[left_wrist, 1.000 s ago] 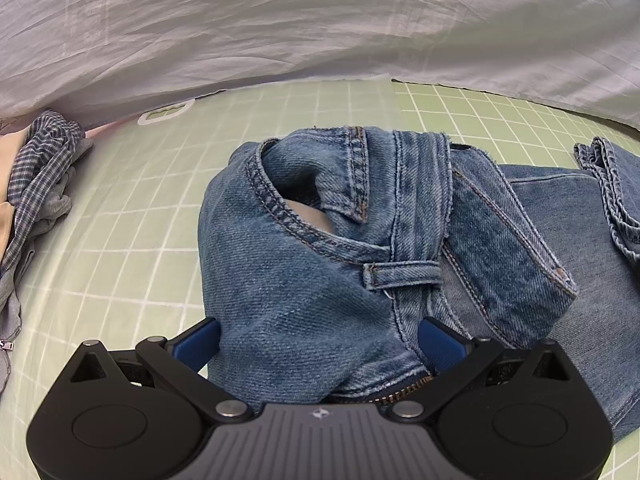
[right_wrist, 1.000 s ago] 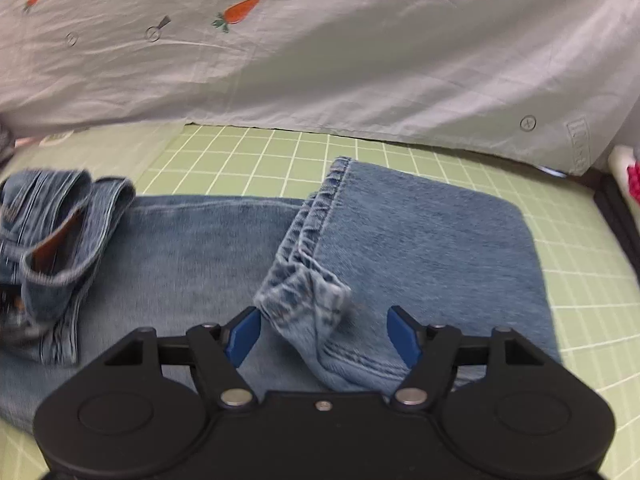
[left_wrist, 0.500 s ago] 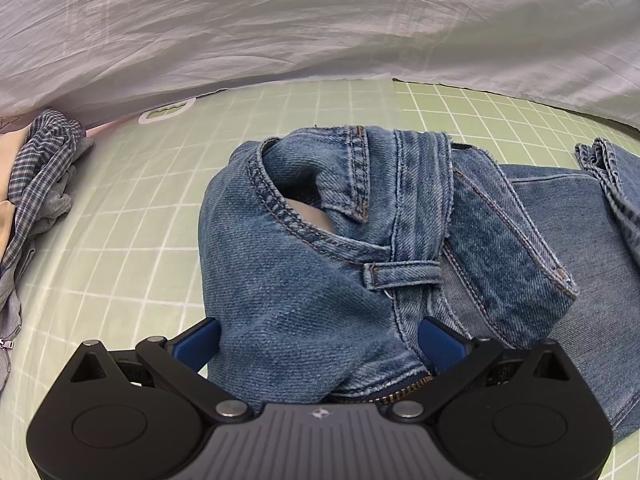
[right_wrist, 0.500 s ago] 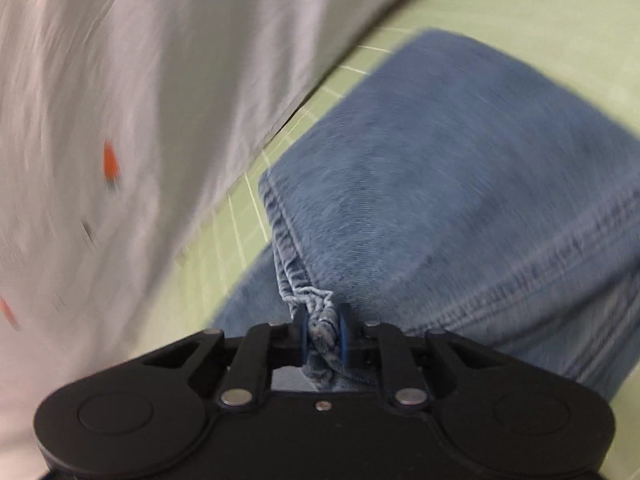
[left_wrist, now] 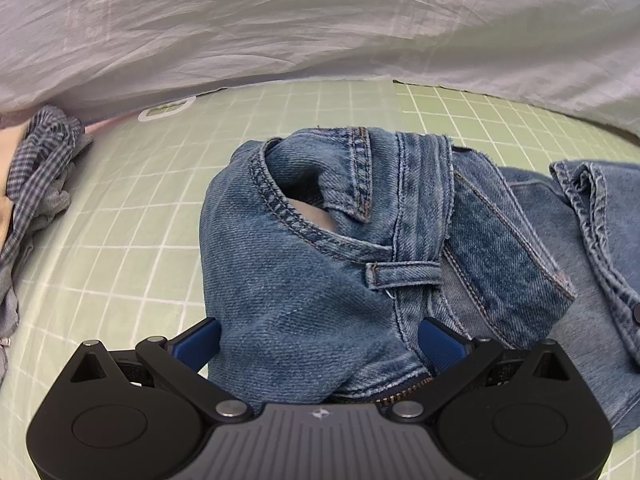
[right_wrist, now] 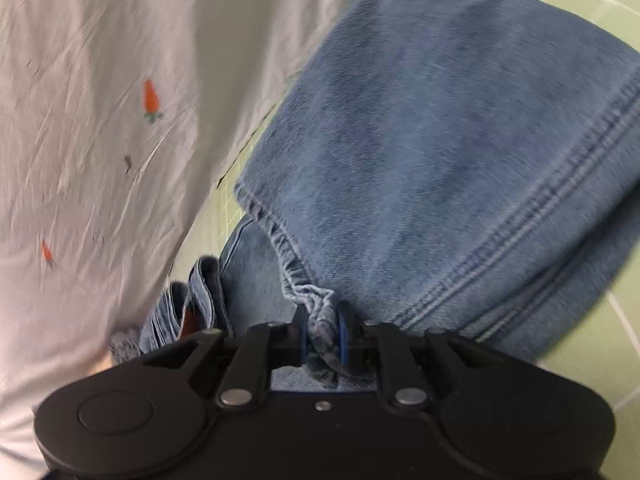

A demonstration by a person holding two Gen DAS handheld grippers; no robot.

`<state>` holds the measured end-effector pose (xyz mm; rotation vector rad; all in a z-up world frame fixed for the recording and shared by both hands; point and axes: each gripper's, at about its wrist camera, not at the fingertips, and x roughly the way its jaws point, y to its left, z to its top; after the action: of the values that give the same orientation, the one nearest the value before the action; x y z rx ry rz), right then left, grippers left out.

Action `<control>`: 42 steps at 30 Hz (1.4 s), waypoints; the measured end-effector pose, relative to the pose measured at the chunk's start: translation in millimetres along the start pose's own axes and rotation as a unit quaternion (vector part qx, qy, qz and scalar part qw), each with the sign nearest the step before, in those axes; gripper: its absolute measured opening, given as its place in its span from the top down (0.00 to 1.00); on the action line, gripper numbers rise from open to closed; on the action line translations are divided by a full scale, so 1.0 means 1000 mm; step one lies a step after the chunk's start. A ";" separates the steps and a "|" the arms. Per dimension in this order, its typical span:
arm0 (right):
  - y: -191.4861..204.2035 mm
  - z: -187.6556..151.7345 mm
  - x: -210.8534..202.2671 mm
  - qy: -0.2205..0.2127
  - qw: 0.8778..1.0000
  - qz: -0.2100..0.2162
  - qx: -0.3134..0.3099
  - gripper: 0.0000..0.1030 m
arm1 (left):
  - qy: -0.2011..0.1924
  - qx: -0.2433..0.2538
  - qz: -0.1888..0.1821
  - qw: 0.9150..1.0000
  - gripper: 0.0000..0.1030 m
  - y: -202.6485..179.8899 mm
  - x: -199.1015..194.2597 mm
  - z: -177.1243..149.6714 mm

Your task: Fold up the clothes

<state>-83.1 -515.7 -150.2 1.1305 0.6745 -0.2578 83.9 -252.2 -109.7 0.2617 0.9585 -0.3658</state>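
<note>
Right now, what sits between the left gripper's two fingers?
In the left wrist view, the jeans' bunched waistband fills the open left gripper; the pads aren't squeezing it.

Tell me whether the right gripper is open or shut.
Shut. The right gripper has its blue pads pressed on a bunched hem of the jeans, with no gap beyond the cloth between them.

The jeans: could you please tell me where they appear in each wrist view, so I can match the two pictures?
Left wrist: the jeans, waistband end, fill the centre, bunched between the open fingers of the left tool.
Right wrist: the jeans, leg end, fill the right and centre, their hem pinched in the shut right tool.
Shared landmark: the grey carrot-print sheet, behind the jeans in both.
</note>
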 end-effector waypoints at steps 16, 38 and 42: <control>-0.032 0.014 -0.050 -0.098 0.977 0.057 0.178 0.00 | 0.002 -0.294 -0.162 0.942 0.01 0.116 -0.014 -0.030; -0.091 0.037 -0.141 -0.166 0.967 0.003 0.192 0.00 | -0.054 -0.360 -0.123 0.923 0.74 0.137 -0.031 -0.014; -0.110 0.054 -0.170 -0.159 0.969 -0.013 0.191 0.00 | -0.089 -0.300 -0.123 0.942 0.74 0.101 -0.070 0.009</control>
<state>-251.9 -634.1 -113.6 1.4076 0.3607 -0.5979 95.9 -150.3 -41.0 -0.4459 0.8812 -0.3025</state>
